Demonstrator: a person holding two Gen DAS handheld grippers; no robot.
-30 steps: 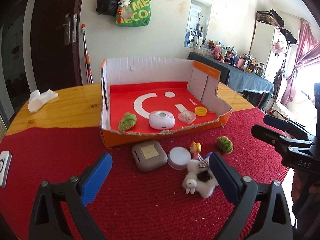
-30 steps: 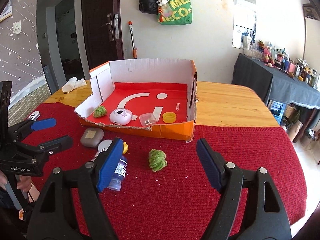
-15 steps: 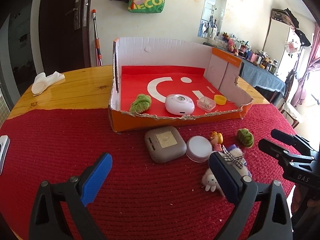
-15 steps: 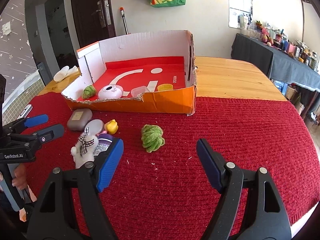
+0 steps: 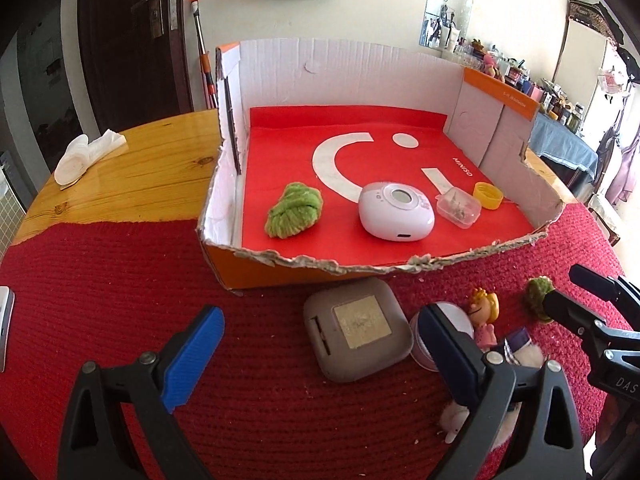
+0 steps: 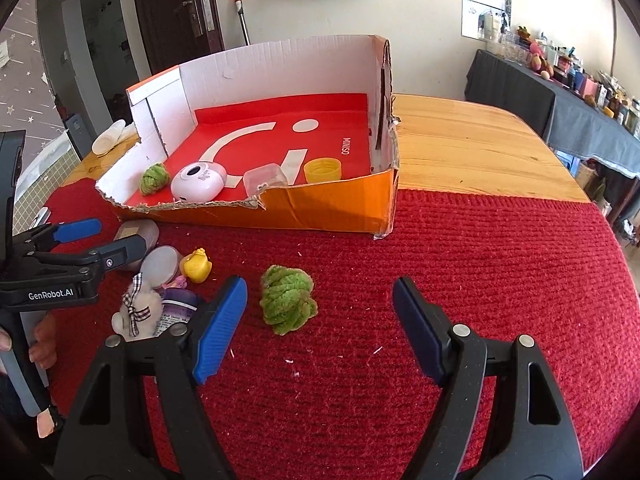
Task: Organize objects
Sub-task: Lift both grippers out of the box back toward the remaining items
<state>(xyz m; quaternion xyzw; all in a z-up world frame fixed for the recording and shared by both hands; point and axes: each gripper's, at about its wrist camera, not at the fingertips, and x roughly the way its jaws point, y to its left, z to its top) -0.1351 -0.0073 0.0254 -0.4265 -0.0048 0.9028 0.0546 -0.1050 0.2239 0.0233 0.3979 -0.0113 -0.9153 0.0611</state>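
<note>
Both hand-held grippers have dropped closer to the desk. Left hand-held gripper [image 5: 320,344] spread wide, grey square case [image 5: 357,338] right between its fingers. Right hand-held gripper [image 6: 320,320] spread too, green yarn ball [image 6: 287,298] just ahead, so pickups for the cardboard box [image 6: 328,210] look next.

Black tool [image 6: 318,330], blue pads [image 6: 219,328], silver screws.
</note>
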